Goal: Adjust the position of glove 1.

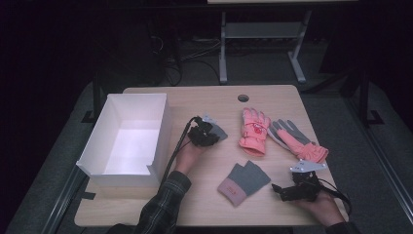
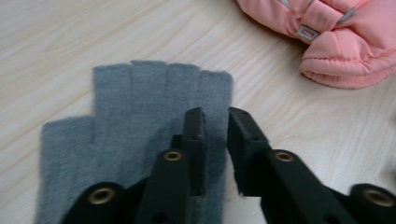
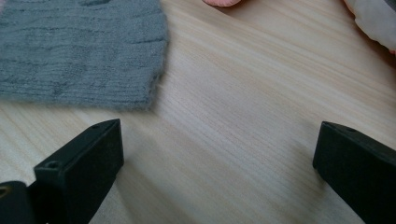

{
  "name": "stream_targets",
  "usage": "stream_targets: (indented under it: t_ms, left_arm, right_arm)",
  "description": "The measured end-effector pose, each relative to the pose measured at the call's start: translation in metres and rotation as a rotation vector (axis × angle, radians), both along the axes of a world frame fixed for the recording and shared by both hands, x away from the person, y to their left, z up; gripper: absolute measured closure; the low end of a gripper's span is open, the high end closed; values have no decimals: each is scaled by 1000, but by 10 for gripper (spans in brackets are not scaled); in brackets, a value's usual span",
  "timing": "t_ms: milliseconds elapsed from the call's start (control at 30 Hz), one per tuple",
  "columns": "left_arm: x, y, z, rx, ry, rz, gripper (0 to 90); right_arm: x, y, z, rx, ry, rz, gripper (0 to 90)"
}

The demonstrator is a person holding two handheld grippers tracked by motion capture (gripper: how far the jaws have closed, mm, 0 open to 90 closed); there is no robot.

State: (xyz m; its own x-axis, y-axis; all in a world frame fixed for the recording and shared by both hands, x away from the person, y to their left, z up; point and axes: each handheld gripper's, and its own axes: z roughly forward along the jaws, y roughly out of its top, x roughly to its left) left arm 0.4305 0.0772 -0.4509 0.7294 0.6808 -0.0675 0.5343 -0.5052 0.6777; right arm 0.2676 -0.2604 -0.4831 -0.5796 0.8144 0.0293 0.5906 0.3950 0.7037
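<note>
The left gripper (image 1: 208, 132) sits over a grey fingerless glove (image 2: 140, 121) lying flat on the wooden table (image 1: 204, 200), just right of the white box (image 1: 127, 139). In the left gripper view the jaws stand a narrow gap apart above the glove's finger end, one over the knit and the other at its edge towards the bare wood. No fabric appears to be pinched between them, though the blurred tips make contact with the knit hard to judge. The pink padded glove (image 2: 336, 42) lies close beyond, apart from the grey one.

The right gripper (image 1: 285, 191) rests at the near right of the table, held level and pointing towards a second grey glove with a pink cuff (image 1: 243, 183). In the right gripper view its jaws stand wide apart with bare wood between them; that glove's edge lies just ahead and to the left, clear of both jaws. A grey and pink glove (image 1: 297, 139) lies farther back.
</note>
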Motion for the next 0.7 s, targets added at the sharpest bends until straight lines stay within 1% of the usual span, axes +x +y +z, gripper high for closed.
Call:
stream_targets:
  t_ms: [133,200,233,300,400,433,467,500,567,600,700]
  left_arm:
    - [3,13,5,16,-18,38,729]
    - [6,18,5,30,-15,68,716]
    - [8,21,4,31,-12,79,696]
    - [10,26,1,36,-2,94,686]
    - [10,29,-5,40,13,85,660]
    - [10,30,-7,43,12,78,659]
    - [10,30,-8,36,9,79,662]
    - [10,30,-8,37,9,77,675]
    - [10,30,-8,37,12,73,748]
    - [10,30,-8,33,21,72,840]
    - [10,29,-8,24,25,75,858]
  right_arm:
    - [0,0,0,2,3,0,11]
    - [0,0,0,2,3,0,11]
    - [0,0,0,2,3,0,11]
    - [0,0,0,2,4,-1,11]
    - [0,0,0,2,2,0,11]
    - [0,0,0,2,3,-1,11]
    - [0,0,0,1,2,0,11]
    - [0,0,0,2,3,0,11]
    - [0,0,0,1,3,0,11]
    - [0,0,0,2,3,-1,11]
    - [0,0,0,2,4,-1,11]
